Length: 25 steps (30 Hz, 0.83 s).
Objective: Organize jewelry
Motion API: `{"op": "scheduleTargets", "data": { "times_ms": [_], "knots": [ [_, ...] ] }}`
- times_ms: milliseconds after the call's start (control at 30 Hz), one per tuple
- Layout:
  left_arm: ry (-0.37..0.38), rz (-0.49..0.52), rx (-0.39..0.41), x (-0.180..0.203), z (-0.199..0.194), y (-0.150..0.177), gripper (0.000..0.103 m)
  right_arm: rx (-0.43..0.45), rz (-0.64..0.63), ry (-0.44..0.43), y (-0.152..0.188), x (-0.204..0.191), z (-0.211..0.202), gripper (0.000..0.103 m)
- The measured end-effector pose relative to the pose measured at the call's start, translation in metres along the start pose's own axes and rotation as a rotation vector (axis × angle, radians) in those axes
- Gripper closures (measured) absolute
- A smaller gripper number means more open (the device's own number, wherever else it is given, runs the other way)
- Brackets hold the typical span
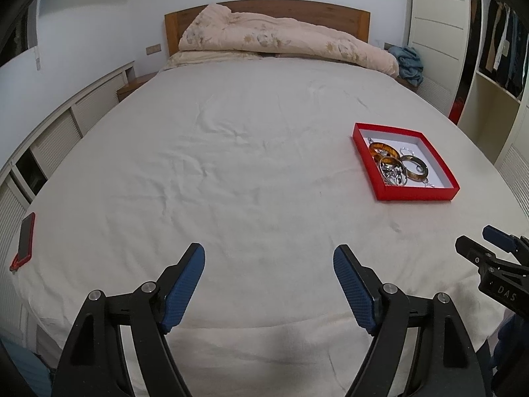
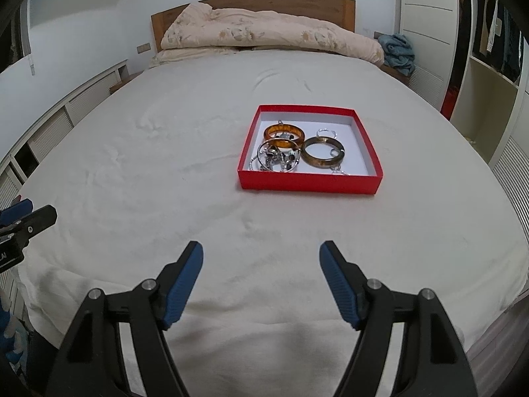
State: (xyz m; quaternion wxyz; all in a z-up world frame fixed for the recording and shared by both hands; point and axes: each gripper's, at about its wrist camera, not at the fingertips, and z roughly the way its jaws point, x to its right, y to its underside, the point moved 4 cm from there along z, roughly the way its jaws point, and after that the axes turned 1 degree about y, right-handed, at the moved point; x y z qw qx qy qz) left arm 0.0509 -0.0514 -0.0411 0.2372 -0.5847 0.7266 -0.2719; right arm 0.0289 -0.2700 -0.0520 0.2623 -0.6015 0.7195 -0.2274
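Observation:
A shallow red box (image 2: 309, 183) with a white inside lies on the bed ahead of my right gripper; it also shows at the right in the left wrist view (image 1: 413, 195). In it lie an amber bangle (image 2: 284, 136), a brown bangle (image 2: 323, 156), a silver bangle with charms (image 2: 279, 160) and thin chains. My right gripper (image 2: 261, 254) is open and empty, over the near edge of the bed. My left gripper (image 1: 269, 258) is open and empty, left of the box. The right gripper's tip shows in the left wrist view (image 1: 486, 248).
The bed (image 2: 165, 165) has a white sheet. A folded floral quilt (image 2: 264, 33) lies by the wooden headboard. A phone in a red case (image 1: 24, 240) lies at the bed's left edge. White cabinets stand on the left, a wardrobe (image 2: 489, 76) on the right.

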Motion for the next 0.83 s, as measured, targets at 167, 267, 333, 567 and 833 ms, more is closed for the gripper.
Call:
{"op": "scheduleTargets", "data": {
  "times_ms": [167, 267, 333, 567, 833],
  "knots": [
    [0.001, 0.002, 0.003, 0.0007, -0.0011, 0.0015, 0.022, 0.0, 0.01, 0.001, 0.0012, 0.0043, 0.0005, 0.026],
    [0.0, 0.006, 0.01, 0.0022, -0.0022, 0.0018, 0.022, 0.001, 0.013, 0.002, 0.0016, 0.0061, 0.0008, 0.025],
    [0.0, 0.008, 0.016, 0.0033, -0.0033, 0.0023, 0.021, -0.001, 0.012, 0.002, 0.002, 0.0061, 0.0008, 0.025],
    [0.004, 0.011, 0.021, 0.0055, -0.0048, 0.0032, 0.021, -0.001, 0.012, 0.003, 0.0022, 0.0064, 0.0007, 0.025],
    [0.006, 0.012, 0.018, 0.006, -0.0053, 0.0017, 0.021, -0.001, 0.012, 0.004, 0.0021, 0.0066, 0.001, 0.025]
  ]
}}
